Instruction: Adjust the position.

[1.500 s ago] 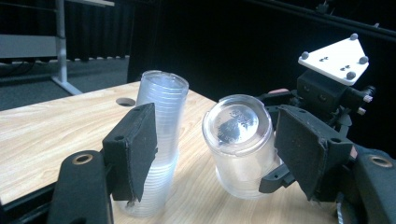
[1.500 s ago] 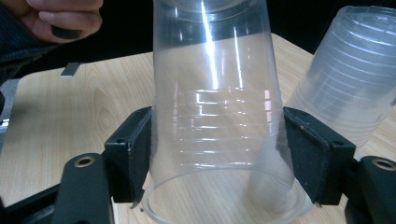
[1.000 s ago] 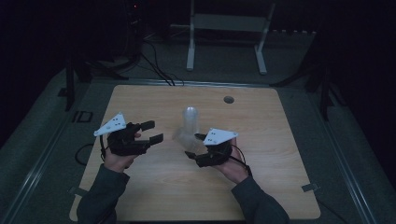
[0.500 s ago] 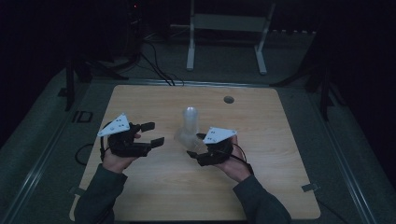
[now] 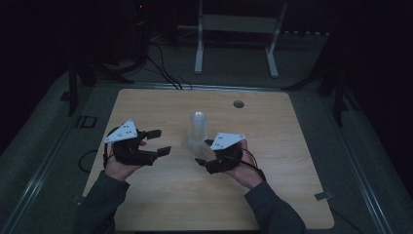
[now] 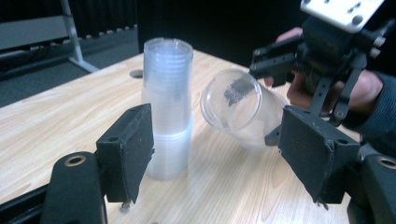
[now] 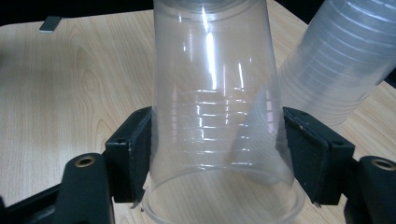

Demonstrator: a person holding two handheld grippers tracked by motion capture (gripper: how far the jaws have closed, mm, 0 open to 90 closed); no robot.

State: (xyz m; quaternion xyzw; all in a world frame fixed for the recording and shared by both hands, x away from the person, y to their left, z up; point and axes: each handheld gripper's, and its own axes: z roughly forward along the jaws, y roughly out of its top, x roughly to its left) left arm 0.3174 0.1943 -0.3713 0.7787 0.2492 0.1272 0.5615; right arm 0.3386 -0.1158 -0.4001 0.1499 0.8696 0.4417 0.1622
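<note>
Spanning most of the high view, one wooden table (image 5: 292, 195) carries everything. One upright stack of clear plastic cups (image 6: 167, 107) stands near its middle, upside down, its cups too many and too close to count. One single clear cup (image 7: 219, 107) is clamped on its sides between the jaws of the right gripper (image 7: 217, 158), tilted just beside the stack. Two grippers are in hand; the left gripper (image 6: 217, 154) has its jaws wide, gripping nothing, with the stack and the single cup lying beyond them. No writing can be read on anything.
</note>
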